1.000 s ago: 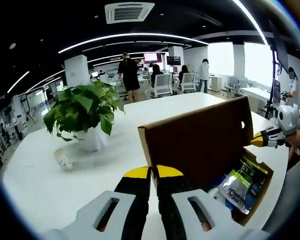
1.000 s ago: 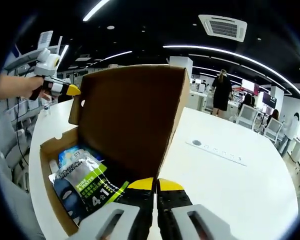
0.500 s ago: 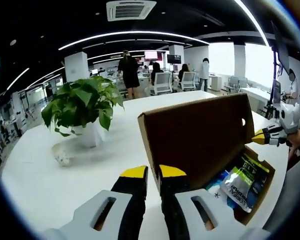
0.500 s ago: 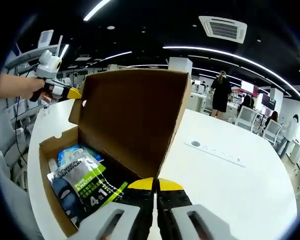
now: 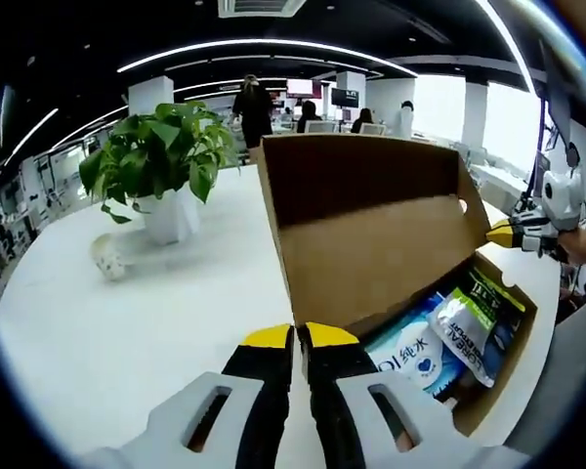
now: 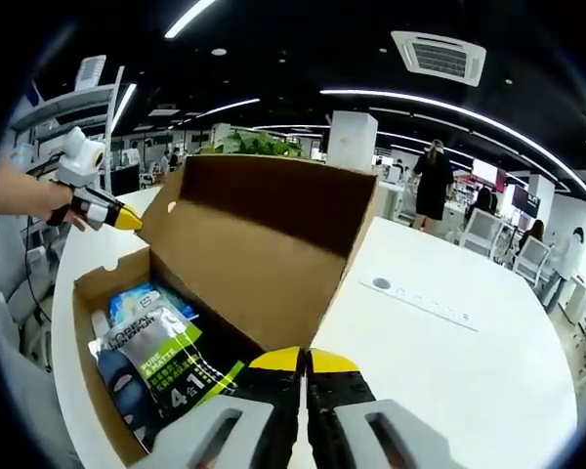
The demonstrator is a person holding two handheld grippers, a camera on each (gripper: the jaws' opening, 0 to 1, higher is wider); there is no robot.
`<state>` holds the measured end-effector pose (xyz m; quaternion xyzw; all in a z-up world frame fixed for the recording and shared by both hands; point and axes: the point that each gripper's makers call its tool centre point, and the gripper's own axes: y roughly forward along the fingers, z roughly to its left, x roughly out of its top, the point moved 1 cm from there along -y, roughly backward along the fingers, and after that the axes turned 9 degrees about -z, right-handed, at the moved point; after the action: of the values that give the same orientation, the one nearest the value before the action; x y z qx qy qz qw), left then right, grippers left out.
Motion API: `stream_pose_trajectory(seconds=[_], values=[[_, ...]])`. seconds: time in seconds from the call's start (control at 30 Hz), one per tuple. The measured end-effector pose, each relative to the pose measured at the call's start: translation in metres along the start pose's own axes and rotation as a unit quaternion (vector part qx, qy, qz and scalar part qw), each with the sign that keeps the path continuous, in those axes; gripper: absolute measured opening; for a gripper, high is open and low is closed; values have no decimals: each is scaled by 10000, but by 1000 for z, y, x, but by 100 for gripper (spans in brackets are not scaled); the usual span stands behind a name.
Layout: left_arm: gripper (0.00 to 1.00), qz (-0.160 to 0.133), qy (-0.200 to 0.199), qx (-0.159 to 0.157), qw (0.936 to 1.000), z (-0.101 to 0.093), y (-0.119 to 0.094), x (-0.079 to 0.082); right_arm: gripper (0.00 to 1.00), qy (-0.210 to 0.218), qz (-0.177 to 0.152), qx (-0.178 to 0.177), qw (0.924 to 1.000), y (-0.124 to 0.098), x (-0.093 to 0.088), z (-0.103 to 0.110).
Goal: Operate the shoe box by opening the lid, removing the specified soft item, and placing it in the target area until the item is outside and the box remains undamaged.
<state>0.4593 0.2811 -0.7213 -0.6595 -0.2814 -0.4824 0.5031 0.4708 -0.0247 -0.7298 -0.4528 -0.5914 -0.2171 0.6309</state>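
since a second ago the lid point(image 5: 371, 220) of the shoe box point(image 6: 107, 293) has swung further back; it stood near upright then, and now leans away from the box, so more of the contents show; in the left gripper view a blue and white packet point(image 5: 410, 354) has come into sight beside the green and silver pouch point(image 5: 477, 320); in the right gripper view the pouch point(image 6: 166, 357) lies in the open box, over the blue packet point(image 6: 148, 298); the left gripper point(image 5: 300, 337) has its yellow-tipped jaws pressed together at the lid's lower edge; whether they pinch the cardboard i cannot tell; the right gripper point(image 6: 303, 361) likewise has its jaws closed tight at the lid's near corner, grip on it unclear; each gripper shows in the other's view at the lid's far corner, held by a hand point(image 6: 24, 200); the box sits at the edge of a white table point(image 5: 127, 332); a potted plant point(image 5: 161, 166) and a small pale object point(image 5: 105, 259) stand well apart from the box, with bare tabletop between; behind the lid in the right gripper view the table point(image 6: 449, 371) runs broad and open.
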Motion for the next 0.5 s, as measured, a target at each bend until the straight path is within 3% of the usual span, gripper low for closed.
stream_pose_trajectory(seconds=[0.5], values=[[1, -74, -64, 62, 9999, 6, 10, 6, 0, 28, 96, 29, 9999, 8, 3, -7]])
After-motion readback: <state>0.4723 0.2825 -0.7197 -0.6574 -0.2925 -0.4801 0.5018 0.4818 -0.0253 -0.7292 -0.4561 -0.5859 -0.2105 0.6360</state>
